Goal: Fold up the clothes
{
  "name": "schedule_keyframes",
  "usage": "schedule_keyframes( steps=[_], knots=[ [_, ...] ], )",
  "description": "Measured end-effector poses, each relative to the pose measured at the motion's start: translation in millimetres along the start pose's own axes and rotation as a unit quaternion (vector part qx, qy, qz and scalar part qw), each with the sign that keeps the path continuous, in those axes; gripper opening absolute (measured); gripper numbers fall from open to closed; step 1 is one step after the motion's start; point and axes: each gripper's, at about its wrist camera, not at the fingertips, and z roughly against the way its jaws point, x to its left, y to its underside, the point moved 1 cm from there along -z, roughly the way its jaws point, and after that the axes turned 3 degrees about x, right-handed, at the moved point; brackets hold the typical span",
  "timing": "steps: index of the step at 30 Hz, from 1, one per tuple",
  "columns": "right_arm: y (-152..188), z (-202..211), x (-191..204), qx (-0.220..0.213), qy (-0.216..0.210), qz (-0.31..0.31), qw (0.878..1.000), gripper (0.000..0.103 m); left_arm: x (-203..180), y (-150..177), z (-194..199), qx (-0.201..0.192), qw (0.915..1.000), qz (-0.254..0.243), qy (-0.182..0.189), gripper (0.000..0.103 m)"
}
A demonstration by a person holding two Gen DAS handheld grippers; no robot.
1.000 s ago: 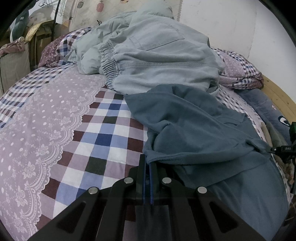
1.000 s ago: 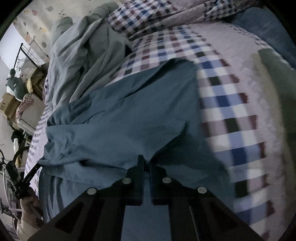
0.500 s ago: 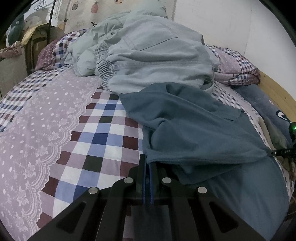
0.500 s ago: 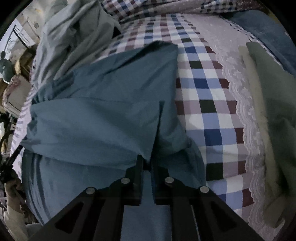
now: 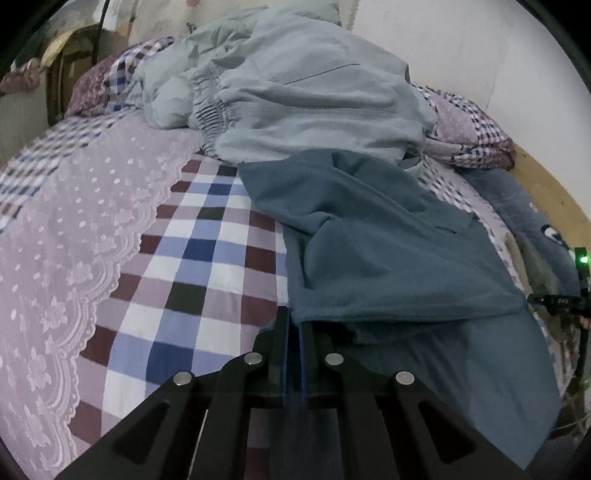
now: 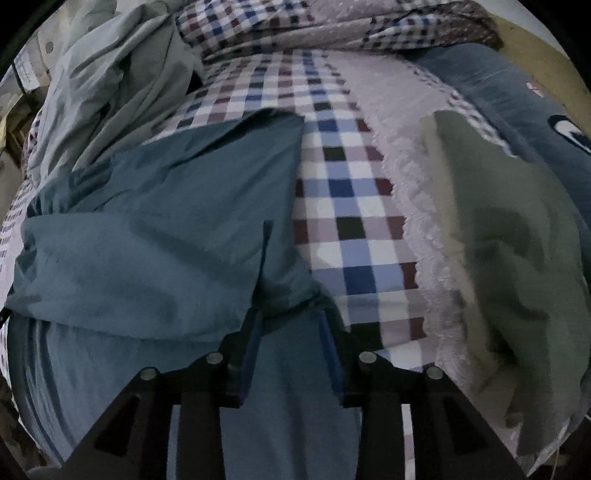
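Left gripper [image 5: 294, 325]: low over the bed [image 5: 207, 254], pointing fwd along the checked cover; jaws pressed together w/ the near-left corner of the blue garment [image 5: 373, 254] clamped between them. Blue pads show as a thin strip w/ cloth in the gap.

Right gripper [image 6: 290, 319]: also low, aimed across the garment [image 6: 155, 236] from its other side; fingers spread apart, nothing pinched. Folded edge of the cloth sits just ahead of and between the fingertips; whether they touch it cannot be told.

Garment: lies mid-bed on the checked cover, upper layer doubled over a lower layer, fold edge running between the two grippers.

Left view only: pale grey trousers [image 5: 303, 96] w/ elastic waist heaped at the far end, overlapping the garment's far edge; lace-trimmed lilac panel [image 5: 66, 229] at left; white wall [image 5: 461, 48] behind; wooden bed frame [image 5: 546, 184] at right; part of the other gripper w/ green light [image 5: 583, 259] at far right edge.

Right view only: pale green cloth [image 6: 509, 266] bunched at right, well apart from the garment; dark blue pillow [image 6: 517, 92] w/ printed patch beyond it; crumpled checked quilt [image 6: 332, 26] along the top.
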Motion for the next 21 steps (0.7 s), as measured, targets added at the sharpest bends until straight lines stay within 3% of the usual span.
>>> schedule_keyframes(
  steps=[3,6,10,15,21],
  knots=[
    [0.2,6.6,-0.9,-0.006,0.009,-0.007,1.0,0.04,8.8,1.2,6.3,-0.001,0.9999,0.014,-0.001,0.014],
    [2.2,9.3,-0.1,-0.01,0.009,-0.016,1.0,0.041,23.7,1.5,15.6,-0.01,0.9991,0.042,-0.003,0.031],
    [4.1,11.8,6.9,-0.019,0.0,-0.021,1.0,0.041,45.1,2.4,26.1,-0.027,0.9953,0.09,0.023,0.053],
    [-4.5,22.1,38.5,-0.055,-0.041,-0.006,0.998,0.041,48.9,0.4,23.2,-0.025,0.9918,0.111,0.057,0.061],
    [-20.2,27.6,94.8,-0.082,-0.081,0.039,0.993,0.041,27.0,-4.0,2.9,0.001,0.9952,0.075,0.062,0.064]
  ],
)
